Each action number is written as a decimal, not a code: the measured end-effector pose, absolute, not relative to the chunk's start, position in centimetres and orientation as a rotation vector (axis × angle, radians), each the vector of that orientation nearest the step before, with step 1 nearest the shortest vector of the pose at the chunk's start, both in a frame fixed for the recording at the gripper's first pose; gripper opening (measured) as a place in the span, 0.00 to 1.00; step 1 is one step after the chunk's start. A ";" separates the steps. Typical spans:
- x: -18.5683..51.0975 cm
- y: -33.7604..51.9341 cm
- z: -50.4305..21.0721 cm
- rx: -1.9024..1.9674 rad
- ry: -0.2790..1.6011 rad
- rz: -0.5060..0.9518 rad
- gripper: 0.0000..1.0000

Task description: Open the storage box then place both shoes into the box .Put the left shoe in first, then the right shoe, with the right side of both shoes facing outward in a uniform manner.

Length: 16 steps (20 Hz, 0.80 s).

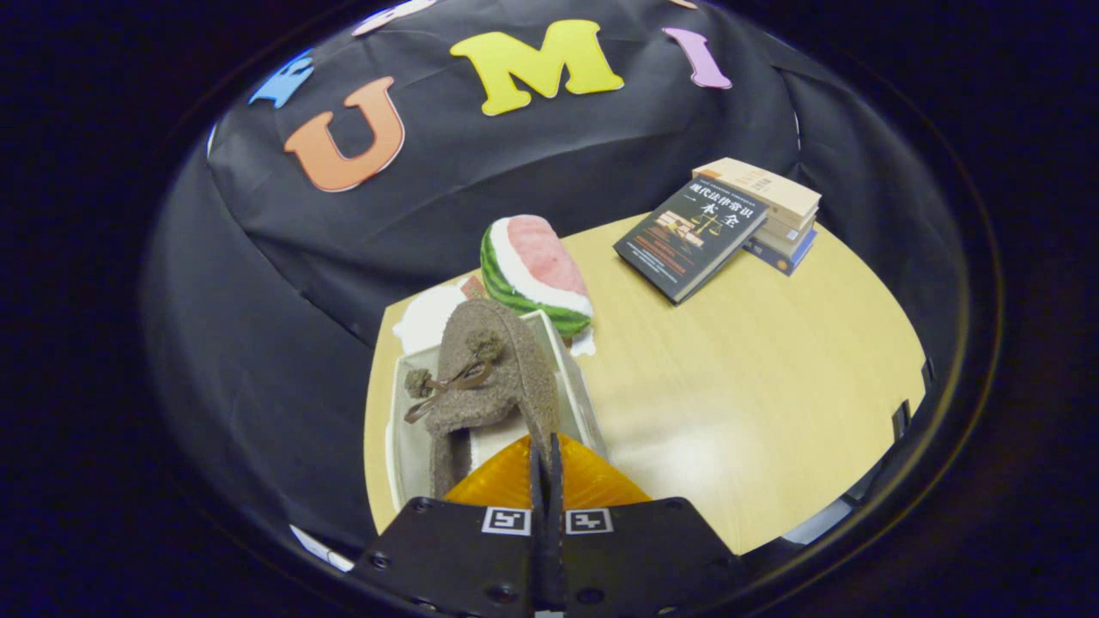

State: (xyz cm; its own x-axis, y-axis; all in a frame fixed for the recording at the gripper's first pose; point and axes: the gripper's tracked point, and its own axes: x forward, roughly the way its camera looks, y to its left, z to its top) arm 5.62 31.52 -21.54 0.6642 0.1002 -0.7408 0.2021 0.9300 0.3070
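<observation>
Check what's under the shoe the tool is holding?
The tool, closed on the brown fuzzy shoe's edge, holds it over the open white storage box. Pale box interior shows beneath; the shoe covers most of it, so any other shoe inside can't be confirmed.

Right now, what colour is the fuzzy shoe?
Brown, seen in the gripper view: shoe pinched by the gripper.

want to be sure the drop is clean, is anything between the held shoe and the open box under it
Nothing visible blocks it. The gripper is shut on the brown shoe's side, and the shoe hangs directly over the open white storage box. The watermelon toy sits beyond the box, clear of the drop.
</observation>
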 end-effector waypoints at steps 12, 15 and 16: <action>5.4 31.6 -25.9 0.092 0.792 -0.211 0.00; 5.3 32.0 -25.9 0.091 0.789 -0.206 0.05; 5.3 31.8 -26.0 0.091 0.786 -0.209 0.08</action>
